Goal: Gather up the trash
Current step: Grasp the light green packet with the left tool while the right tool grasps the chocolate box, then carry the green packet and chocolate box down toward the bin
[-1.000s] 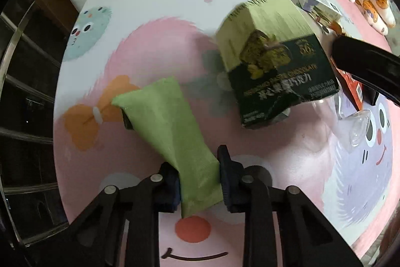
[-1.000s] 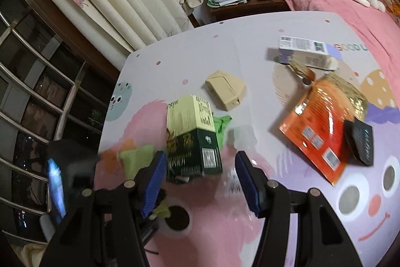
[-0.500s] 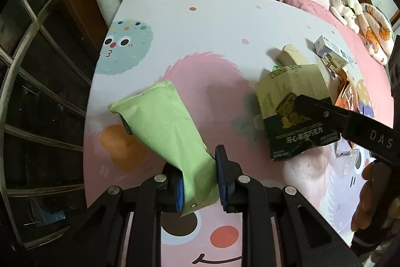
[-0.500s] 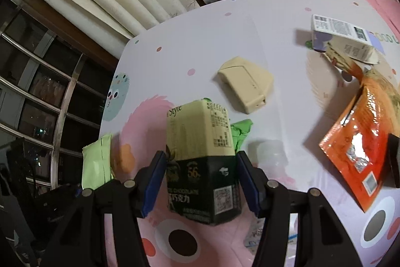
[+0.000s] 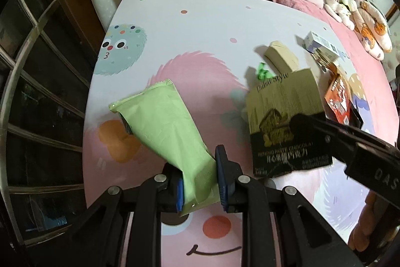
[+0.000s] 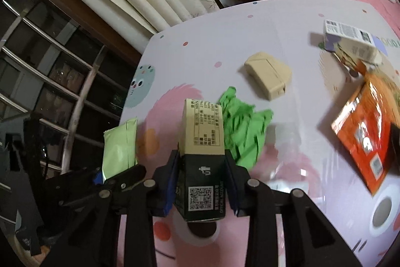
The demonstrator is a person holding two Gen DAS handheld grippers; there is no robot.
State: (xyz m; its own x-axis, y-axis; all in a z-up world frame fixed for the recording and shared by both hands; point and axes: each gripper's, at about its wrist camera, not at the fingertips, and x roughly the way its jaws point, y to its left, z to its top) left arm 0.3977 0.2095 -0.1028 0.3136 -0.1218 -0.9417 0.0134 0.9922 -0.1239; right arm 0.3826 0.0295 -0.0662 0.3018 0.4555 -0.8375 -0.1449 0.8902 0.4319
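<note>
Both tools are loaded and lifted. The left tool (image 5: 198,182) is clenched on the near end of a pale green packet (image 5: 162,126), which slants away toward 11 o'clock above the table (image 5: 200,24). The right tool (image 6: 201,182) is clamped across the dark lower half of a chocolate box (image 6: 201,142), beige end pointing to 12 o'clock. So the pick-up step looks done for these two; next, I judge, comes carrying them to a bin, though none shows in either view.

More trash waits on the table: a crumpled green wrapper (image 6: 243,131) just behind the box, a beige carton (image 6: 268,76) at 1 o'clock, an orange pouch (image 6: 367,134) at 3 o'clock and a white box (image 6: 350,38) beyond it. The table's left edge runs near the window grille (image 5: 37,91); open room lies across the far tabletop.
</note>
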